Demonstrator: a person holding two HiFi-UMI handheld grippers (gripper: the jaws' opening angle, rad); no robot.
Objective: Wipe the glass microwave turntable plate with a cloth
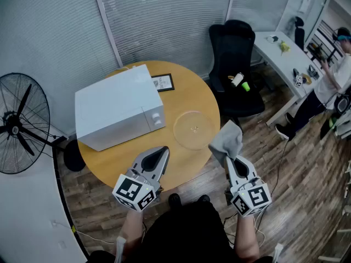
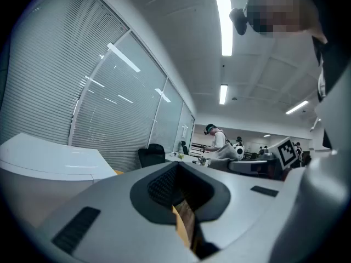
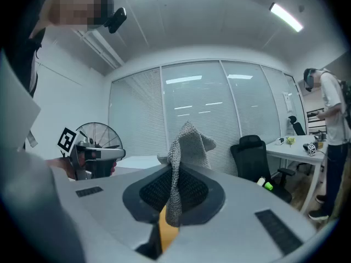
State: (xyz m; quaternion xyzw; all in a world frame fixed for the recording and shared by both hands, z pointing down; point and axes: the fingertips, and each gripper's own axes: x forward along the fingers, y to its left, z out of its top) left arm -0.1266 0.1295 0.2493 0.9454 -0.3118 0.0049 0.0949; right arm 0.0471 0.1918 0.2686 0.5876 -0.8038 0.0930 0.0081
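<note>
Glass plate beside microwave, right tongs pinching grey cloth, left tongs closed, empty

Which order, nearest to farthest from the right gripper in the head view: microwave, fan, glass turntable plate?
1. glass turntable plate, on the table just ahead and left of the right gripper, which holds the cloth.
2. microwave, farther left on the table.
3. fan, past the table's edge, far left.

Head view looked steeply down on the round wooden bench; both gripper views, level, shared the black office chair.
</note>
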